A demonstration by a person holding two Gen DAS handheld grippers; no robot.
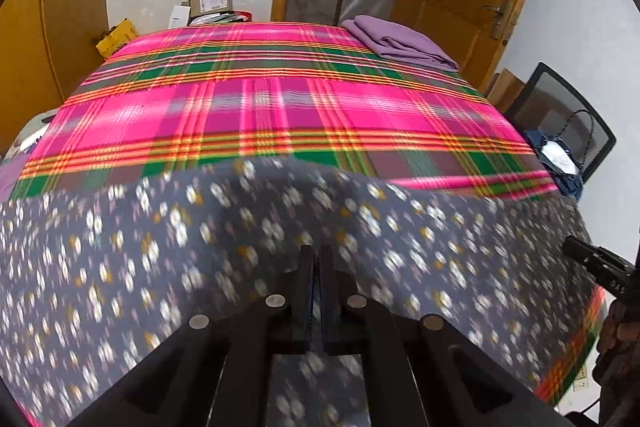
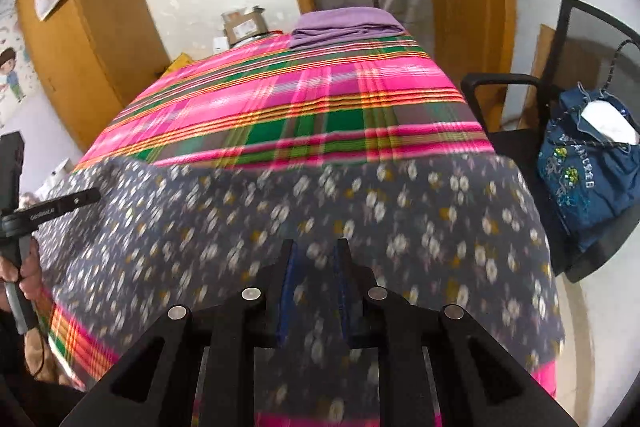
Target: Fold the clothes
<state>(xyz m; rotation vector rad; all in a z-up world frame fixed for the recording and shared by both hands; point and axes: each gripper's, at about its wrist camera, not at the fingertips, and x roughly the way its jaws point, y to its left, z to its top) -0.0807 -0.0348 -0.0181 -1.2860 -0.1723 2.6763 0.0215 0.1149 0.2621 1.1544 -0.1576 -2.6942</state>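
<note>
One purple cloth (image 1: 400,41) lies folded at the bed's far right corner. The floral cloth (image 1: 200,247) is spread near, unfolded. The left gripper (image 1: 319,255) is pressed closed, seemingly pinching it; the right gripper (image 2: 315,259) is parted over it.

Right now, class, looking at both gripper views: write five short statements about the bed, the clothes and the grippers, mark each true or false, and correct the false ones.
1. The flowered cloth lies at the near end of the bed. True.
2. The folded purple cloth lies at the near edge. False: at the far end.
3. The left gripper is wide open. False: its jaws are nearly together.
4. The right gripper is open. True.
5. The blue bag lies on the bed. False: on the chair.
</note>
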